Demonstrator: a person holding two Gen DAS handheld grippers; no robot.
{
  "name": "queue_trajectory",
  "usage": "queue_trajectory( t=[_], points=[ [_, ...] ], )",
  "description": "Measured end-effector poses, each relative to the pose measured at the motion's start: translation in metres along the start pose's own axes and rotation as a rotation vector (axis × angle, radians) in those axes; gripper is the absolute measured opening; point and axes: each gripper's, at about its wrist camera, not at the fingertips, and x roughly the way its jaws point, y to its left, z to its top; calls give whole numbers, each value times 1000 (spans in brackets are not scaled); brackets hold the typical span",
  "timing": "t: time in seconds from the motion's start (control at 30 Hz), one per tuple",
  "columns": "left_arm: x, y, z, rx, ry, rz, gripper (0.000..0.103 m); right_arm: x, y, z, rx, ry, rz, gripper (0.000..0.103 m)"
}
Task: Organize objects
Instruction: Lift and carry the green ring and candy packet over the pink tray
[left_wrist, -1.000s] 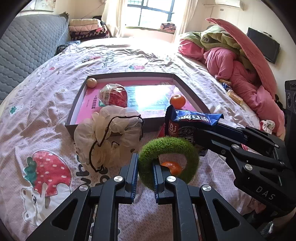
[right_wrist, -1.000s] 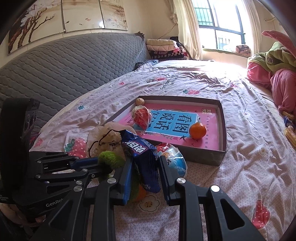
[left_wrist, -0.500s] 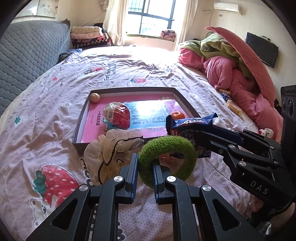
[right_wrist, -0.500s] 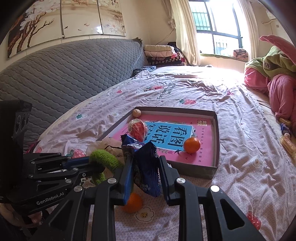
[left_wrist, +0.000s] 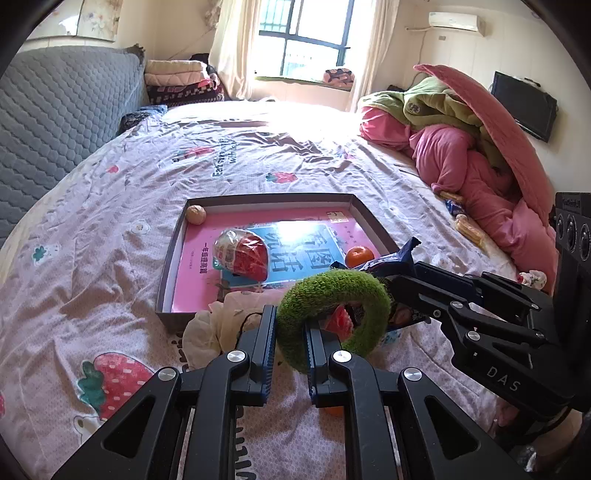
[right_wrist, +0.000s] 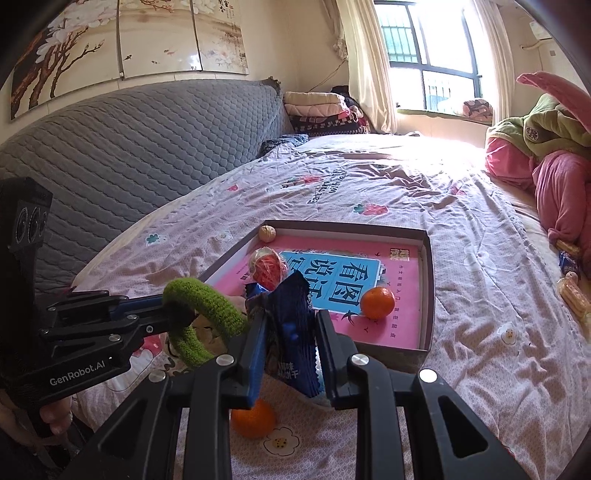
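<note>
Both grippers went up: left gripper (left_wrist: 290, 334) pinches the green ring (left_wrist: 334, 314), right gripper (right_wrist: 290, 338) squeezes the blue bag (right_wrist: 293, 332).

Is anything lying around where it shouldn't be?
Yes. One orange lies loose on the bedspread, under the right gripper, while another orange already sits in the box. Some snack packs also lie scattered near the pink bedding.
</note>
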Motion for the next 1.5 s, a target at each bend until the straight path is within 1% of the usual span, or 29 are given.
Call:
queue_trajectory(
  t=[0.23,0.73,1.17,1.5],
  points=[
    [-2,2,14,1,-20,7,14,0,2,7,-11,-12,9,25],
    [-5,16,39,-24,-63,31,14,1,-5,24,2,-38,-4,25],
    [1,26,50,-34,-77,46,14,3,-13,35,7,-54,-20,25],
    [7,31,53,-39,-78,68,14,5,-24,38,21,-63,-40,25]
  ],
)
